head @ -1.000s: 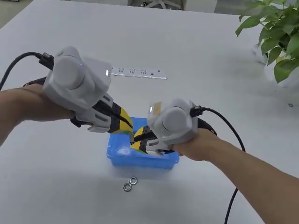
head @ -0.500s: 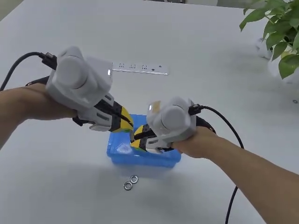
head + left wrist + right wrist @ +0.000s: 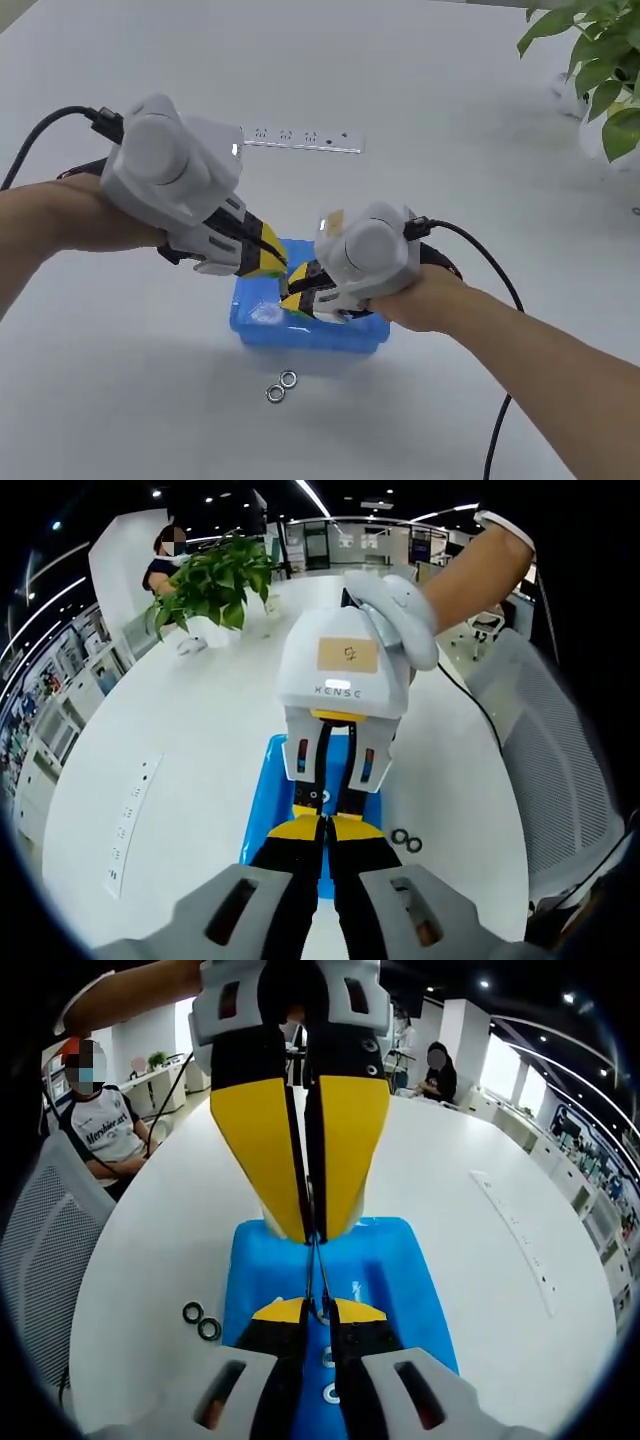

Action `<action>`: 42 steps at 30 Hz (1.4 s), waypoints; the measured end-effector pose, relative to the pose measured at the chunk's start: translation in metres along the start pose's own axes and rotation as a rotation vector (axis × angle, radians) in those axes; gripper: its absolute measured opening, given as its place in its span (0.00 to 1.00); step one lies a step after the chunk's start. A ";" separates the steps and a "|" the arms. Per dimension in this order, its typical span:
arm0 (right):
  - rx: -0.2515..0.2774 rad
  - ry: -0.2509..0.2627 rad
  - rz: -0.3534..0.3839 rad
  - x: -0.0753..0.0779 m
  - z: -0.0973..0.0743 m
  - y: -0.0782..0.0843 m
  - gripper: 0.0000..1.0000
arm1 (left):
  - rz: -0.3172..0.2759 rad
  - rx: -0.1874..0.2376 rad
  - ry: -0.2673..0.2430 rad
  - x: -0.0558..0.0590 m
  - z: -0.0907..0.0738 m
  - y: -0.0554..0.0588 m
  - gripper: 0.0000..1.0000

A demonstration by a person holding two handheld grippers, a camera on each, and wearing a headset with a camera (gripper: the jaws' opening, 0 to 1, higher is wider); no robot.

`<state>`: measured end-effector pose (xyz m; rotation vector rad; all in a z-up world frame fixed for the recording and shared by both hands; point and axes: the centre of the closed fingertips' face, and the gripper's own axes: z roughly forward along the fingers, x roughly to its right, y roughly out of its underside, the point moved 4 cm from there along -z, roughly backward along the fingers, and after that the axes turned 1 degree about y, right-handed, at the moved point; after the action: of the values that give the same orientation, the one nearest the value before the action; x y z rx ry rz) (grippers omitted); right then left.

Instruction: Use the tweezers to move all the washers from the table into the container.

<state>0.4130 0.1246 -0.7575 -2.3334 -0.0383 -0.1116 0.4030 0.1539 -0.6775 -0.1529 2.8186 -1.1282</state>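
Right gripper view: the right gripper rose from the bottom edge with its yellow-tipped jaws drawn almost together, leaving only a thin slit at the centre. The left gripper came down from the top of the frame, tip to tip with it, its own long yellow jaws just as narrow. The thin dark legs of the tweezers ran from the slit of the upper jaws down into the slit of the lower ones, so each gripper was closed on an end of them.

Under both sets of tips lay the blue container, in the lower middle of the frame, with a few small washers in the container near the bottom edge. Two loose washers sat touching each other on the white table, just beside the container's wall at the lower left. A white power strip lay well apart on the right.

In the head view the two grippers met above the container at mid-frame, with the loose pair just below it. A green plant filled the upper right corner.
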 end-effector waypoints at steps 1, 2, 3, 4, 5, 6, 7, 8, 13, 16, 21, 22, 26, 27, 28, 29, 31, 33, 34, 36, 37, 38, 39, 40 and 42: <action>-0.001 0.000 -0.002 0.000 0.000 0.000 0.10 | 0.000 0.001 0.001 0.000 0.000 0.000 0.05; -0.001 0.001 -0.003 0.000 0.000 0.000 0.10 | 0.000 0.002 0.002 0.000 0.000 0.000 0.05; -0.002 0.002 -0.004 0.000 0.000 0.000 0.10 | 0.001 0.001 0.001 0.000 0.000 0.000 0.05; -0.004 0.003 -0.005 0.000 0.000 0.000 0.10 | 0.001 0.001 0.001 0.000 0.000 0.000 0.05; -0.005 0.003 -0.005 -0.001 -0.001 0.000 0.10 | 0.001 0.001 0.002 0.001 0.000 0.000 0.05; -0.005 0.003 -0.007 -0.001 -0.001 0.000 0.10 | 0.001 0.002 0.002 0.001 0.000 -0.001 0.05; -0.005 0.003 -0.007 -0.001 -0.001 0.000 0.10 | 0.001 0.003 0.003 0.001 0.000 -0.001 0.05; -0.007 0.003 -0.005 -0.001 -0.001 0.000 0.10 | 0.002 0.002 0.001 0.001 0.000 -0.001 0.05; -0.008 0.002 -0.006 -0.001 -0.001 0.000 0.10 | 0.003 0.004 0.003 0.001 0.001 -0.001 0.06; -0.009 0.000 -0.011 -0.001 -0.001 0.001 0.12 | 0.002 0.005 0.008 0.002 0.001 -0.001 0.06; -0.014 0.000 -0.021 -0.001 -0.001 0.000 0.12 | 0.007 0.002 0.007 0.003 0.002 -0.002 0.06; -0.014 -0.003 -0.022 -0.002 -0.001 0.000 0.12 | 0.008 0.001 0.007 0.003 0.002 -0.002 0.06; -0.014 -0.001 -0.029 -0.002 -0.002 -0.001 0.12 | 0.011 0.000 0.003 0.003 0.000 -0.002 0.06; -0.013 0.000 -0.033 -0.002 -0.002 -0.001 0.12 | 0.012 0.000 0.002 0.003 0.000 -0.003 0.06; -0.013 0.000 -0.035 -0.002 -0.003 -0.002 0.12 | 0.011 0.001 0.001 0.003 -0.001 -0.003 0.06; -0.012 0.001 -0.040 -0.002 -0.004 -0.003 0.12 | 0.011 0.004 -0.002 0.003 -0.002 -0.004 0.06; -0.009 0.004 -0.044 -0.002 -0.006 -0.005 0.11 | 0.009 0.009 -0.002 0.004 -0.004 -0.007 0.06; -0.003 0.006 -0.045 -0.002 -0.008 -0.007 0.11 | 0.014 0.011 -0.006 0.005 -0.006 -0.009 0.06; 0.000 0.008 -0.046 -0.002 -0.009 -0.007 0.11 | 0.014 0.012 -0.005 0.005 -0.007 -0.010 0.05; 0.006 0.011 -0.046 -0.003 -0.012 -0.010 0.11 | 0.021 0.015 -0.013 0.005 -0.010 -0.012 0.05; 0.009 0.013 -0.045 -0.003 -0.013 -0.011 0.11 | 0.020 0.018 -0.011 0.006 -0.011 -0.014 0.05; 0.014 0.015 -0.043 -0.003 -0.015 -0.012 0.11 | 0.025 0.020 -0.013 0.007 -0.012 -0.015 0.05; 0.016 0.016 -0.043 -0.004 -0.016 -0.013 0.11 | 0.025 0.021 -0.014 0.007 -0.013 -0.016 0.05; 0.018 0.019 -0.045 -0.004 -0.018 -0.015 0.11 | 0.026 0.022 -0.014 0.007 -0.015 -0.017 0.05; 0.021 0.021 -0.046 -0.004 -0.019 -0.016 0.11 | 0.030 0.021 -0.015 0.008 -0.016 -0.019 0.05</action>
<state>0.4065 0.1219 -0.7334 -2.3107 -0.0829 -0.1576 0.3941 0.1505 -0.6532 -0.1171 2.7851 -1.1457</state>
